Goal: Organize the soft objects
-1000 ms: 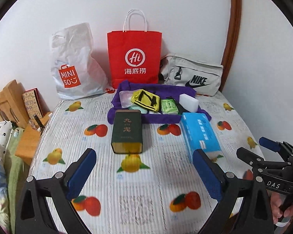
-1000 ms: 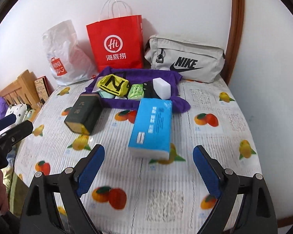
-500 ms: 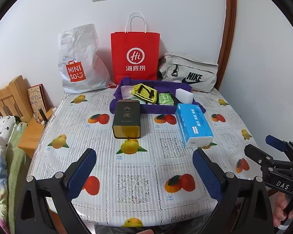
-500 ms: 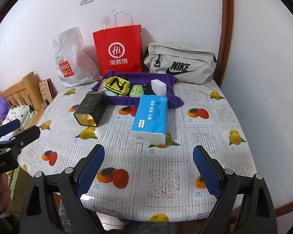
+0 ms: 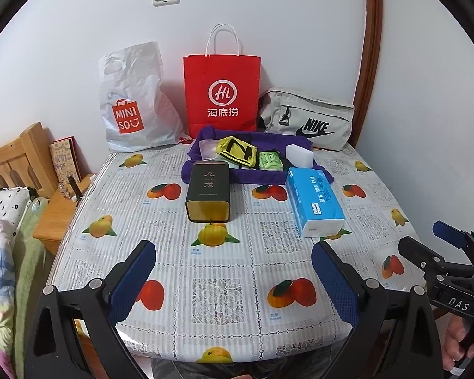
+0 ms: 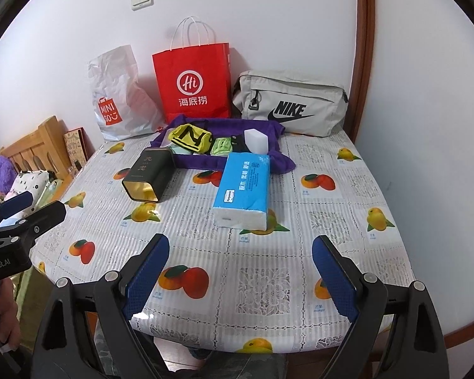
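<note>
Table [image 5: 224, 297] with fruit-print lace cloth fills the room corner, against white wall. At its far edge, left to right: white MINISO plastic bag [image 5: 132, 101], upright red Haidilao paper bag [image 5: 221, 94], grey Nike pouch [image 5: 309, 117] lying flat. In front of these, purple cloth [image 5: 252, 175] spread on table, holding the soft items: yellow-black fabric piece [image 5: 237, 153], green wipes pack [image 5: 270, 161], white sponge block [image 5: 298, 154]. Blue tissue pack [image 5: 314, 203] lies just right of cloth's near edge, touching it. Dark green tea tin [image 5: 208, 195] lies on its side, at cloth's near-left edge. Left gripper [image 5: 233, 284] and right gripper [image 6: 240, 279] both over table's near edge, jaws spread wide, nothing between them.
</note>
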